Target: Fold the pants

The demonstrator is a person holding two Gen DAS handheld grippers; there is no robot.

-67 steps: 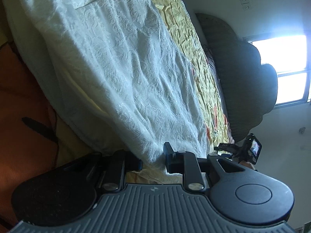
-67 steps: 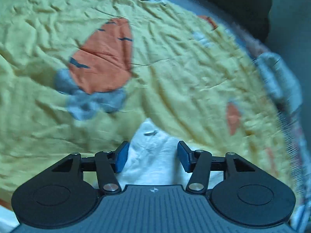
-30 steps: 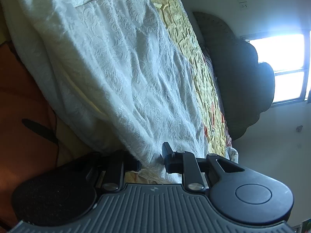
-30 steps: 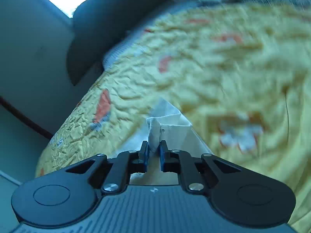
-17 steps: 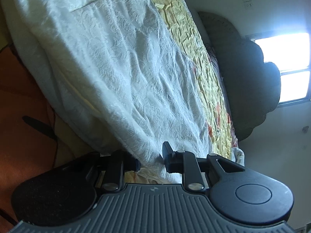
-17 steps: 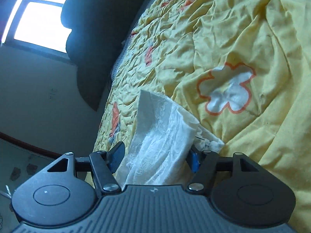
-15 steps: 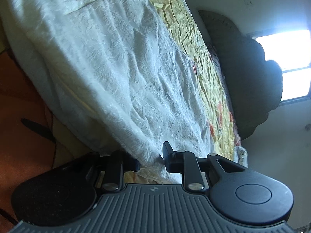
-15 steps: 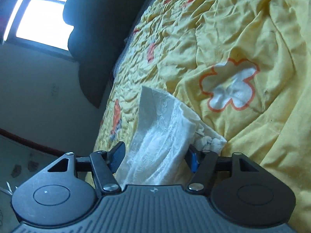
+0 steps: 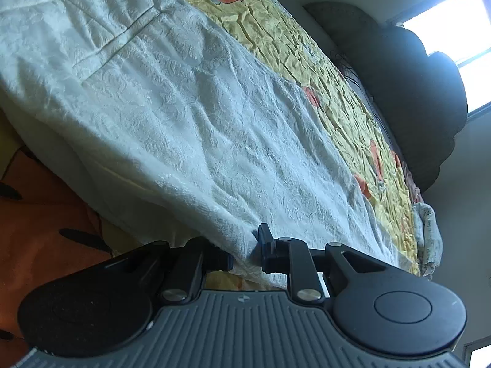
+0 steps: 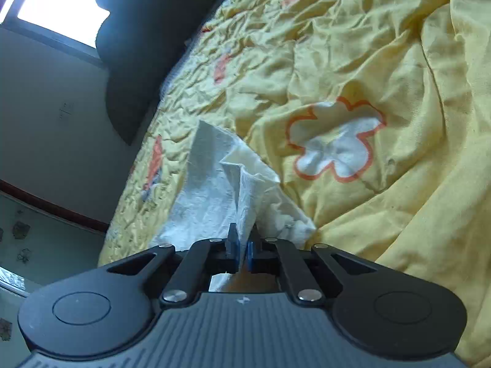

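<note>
White textured pants [image 9: 184, 116] lie spread along a yellow bedspread [image 9: 291, 46]. My left gripper [image 9: 245, 253] sits at their near edge. Its jaws are closing, and a gathered fold of the white cloth is pinched between them. In the right wrist view another end of the pants [image 10: 214, 178] rises in a peaked fold from the bedspread [image 10: 353, 46]. My right gripper [image 10: 242, 247] is shut on that fold, its blue pads pressed tight against the cloth. The stretch of pants between the two ends is not shown in one view.
A dark curved headboard [image 9: 414, 92] stands at the bed's far end under a bright window [image 9: 445, 24]; both also show in the right wrist view, headboard [image 10: 147, 30] and window [image 10: 55, 9]. A large orange print [image 9: 40, 230] lies beside the pants. Bedspread wrinkles rise at right [image 10: 445, 122].
The right jaws, wide around the white fold half a second ago, have shut on it. The left jaws have narrowed on the pants' edge, and the left view has rolled and lifted slightly.
</note>
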